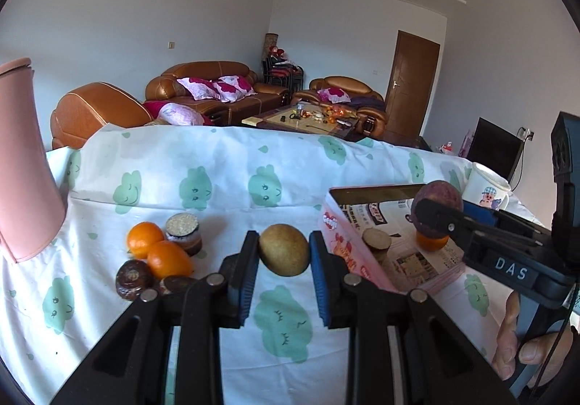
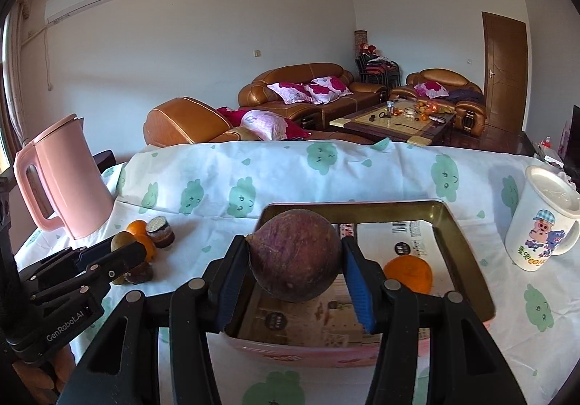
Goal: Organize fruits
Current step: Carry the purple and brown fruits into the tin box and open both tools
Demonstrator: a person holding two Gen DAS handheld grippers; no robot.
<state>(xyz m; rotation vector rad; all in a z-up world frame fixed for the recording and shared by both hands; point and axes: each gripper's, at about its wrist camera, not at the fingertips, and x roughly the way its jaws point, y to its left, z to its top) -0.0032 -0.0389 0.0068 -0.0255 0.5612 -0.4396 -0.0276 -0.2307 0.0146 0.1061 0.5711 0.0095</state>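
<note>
My left gripper is shut on a yellow-brown round fruit, held above the tablecloth left of the pink tin box. My right gripper is shut on a purple passion fruit, held over the near part of the box; it also shows in the left wrist view. An orange and a cut brown piece lie in the box on newspaper. Two oranges, dark brown fruits and a small jar-like piece sit on the cloth at left.
A pink kettle stands at the far left. A white cartoon mug stands right of the box. The table carries a white cloth with green prints. Sofas and a coffee table lie beyond.
</note>
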